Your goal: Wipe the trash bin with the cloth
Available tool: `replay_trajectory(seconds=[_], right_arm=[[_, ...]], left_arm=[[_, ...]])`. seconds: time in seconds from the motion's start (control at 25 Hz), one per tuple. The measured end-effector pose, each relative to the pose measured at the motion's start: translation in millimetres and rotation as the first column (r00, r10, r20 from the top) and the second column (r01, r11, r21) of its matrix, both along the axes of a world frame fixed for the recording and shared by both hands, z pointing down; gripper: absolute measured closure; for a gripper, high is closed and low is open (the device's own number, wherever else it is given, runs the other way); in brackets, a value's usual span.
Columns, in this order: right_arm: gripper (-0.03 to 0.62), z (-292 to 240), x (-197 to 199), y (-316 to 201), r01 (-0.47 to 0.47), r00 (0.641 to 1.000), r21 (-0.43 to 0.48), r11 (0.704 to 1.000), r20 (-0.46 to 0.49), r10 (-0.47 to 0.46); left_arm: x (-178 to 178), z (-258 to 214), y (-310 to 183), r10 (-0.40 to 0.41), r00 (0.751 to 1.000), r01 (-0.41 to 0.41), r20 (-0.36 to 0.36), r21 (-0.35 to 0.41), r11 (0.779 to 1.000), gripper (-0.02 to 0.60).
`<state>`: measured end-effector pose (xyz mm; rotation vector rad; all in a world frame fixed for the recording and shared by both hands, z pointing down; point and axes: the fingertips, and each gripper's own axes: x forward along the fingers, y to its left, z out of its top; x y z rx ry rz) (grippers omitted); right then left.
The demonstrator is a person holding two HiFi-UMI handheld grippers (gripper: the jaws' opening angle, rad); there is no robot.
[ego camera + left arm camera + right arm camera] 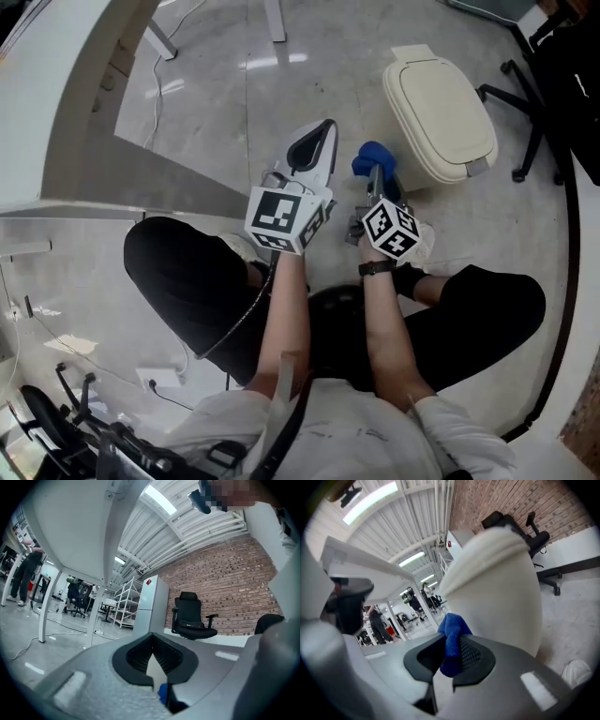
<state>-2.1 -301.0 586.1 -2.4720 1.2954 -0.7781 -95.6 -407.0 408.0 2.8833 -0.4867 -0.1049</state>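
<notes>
Right hand-held gripper (377, 178) clamps blue cloth (372, 157) near trash bin (441, 117), left hand-held gripper (322, 136) closed and empty; wiping apparently not started.

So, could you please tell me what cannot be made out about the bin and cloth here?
- Trash bin base: head view, seen only from above.
- Bin's lower side: right gripper view, behind the right gripper.
- Cloth full size: bunched between its tongs.
- Cloth-to-bin contact: unclear in either view.

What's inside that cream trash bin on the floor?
The cream plastic trash bin has its lid shut, nothing lying on top; its inside is covered. The right gripper holds a blue cloth near it.
</notes>
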Motion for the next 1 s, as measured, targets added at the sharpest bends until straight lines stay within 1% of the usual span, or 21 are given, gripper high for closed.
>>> replay_trajectory(seconds=[0.08,0.16,0.24,0.28,0.36,0.44,0.48,0.6,0.64,0.68,0.72,0.84,0.92,1.0], right_arm=[[0.553,-52,2,5,0.006,0.999,0.091,0.996,-0.037,-0.003],[0.553,-104,3,11,-0.015,0.998,0.167,0.986,-0.049,0.024],[0.553,-147,6,11,-0.028,0.995,0.228,0.973,-0.085,0.048],[0.553,-159,10,7,-0.026,0.992,0.247,0.969,-0.115,0.056],[0.553,-158,23,-2,-0.045,0.984,0.246,0.968,-0.158,0.086],[0.553,-135,38,-7,-0.083,0.978,0.204,0.975,-0.17,0.118],[0.553,-120,42,-9,-0.089,0.977,0.177,0.98,-0.177,0.121],[0.553,-77,33,-15,-0.064,0.969,0.073,0.995,-0.234,0.079],[0.554,-60,29,-13,-0.068,0.968,0.032,0.997,-0.239,0.074],[0.553,-39,28,-11,-0.085,0.971,-0.004,0.996,-0.223,0.082],[0.553,-15,29,-8,-0.109,0.978,-0.032,0.994,-0.183,0.101],[0.553,68,37,0,-0.162,0.987,-0.098,0.982,-0.011,0.162],[0.553,117,42,6,-0.164,0.982,-0.161,0.973,0.063,0.176],[0.554,155,45,11,-0.145,0.98,-0.237,0.961,0.096,0.172]], left_arm=[[-4,-7,3,-0.025,1.0,0.025,-0.017,0.008,1.0,0.581],[-14,-18,9,-0.046,0.998,0.047,-0.031,0.025,0.999,0.581],[-21,-24,15,-0.046,0.998,0.048,-0.033,0.043,0.998,0.581],[-22,-23,16,-0.046,0.998,0.048,-0.031,0.049,0.998,0.581],[-18,-12,14,-0.052,0.998,0.053,-0.025,0.046,0.998,0.581],[-13,3,11,-0.056,0.998,0.057,-0.012,0.025,0.998,0.581],[-11,8,10,-0.057,0.998,0.058,-0.008,0.014,0.998,0.581],[-11,11,7,-0.06,0.998,0.06,0.005,0.002,0.998,0.581],[-10,11,9,-0.053,0.999,0.053,0.011,0.004,0.999,0.581],[-7,12,10,-0.043,0.999,0.042,0.017,0.007,0.999,0.581],[-4,14,12,-0.032,0.999,0.032,0.023,0.008,0.999,0.581],[1,27,18,-0.015,0.999,0.015,0.045,-0.007,1.0,0.581],[4,35,21,-0.005,0.998,0.005,0.063,-0.012,1.0,0.581],[6,39,22,0.002,0.997,-0.001,0.075,-0.012,1.0,0.581]])
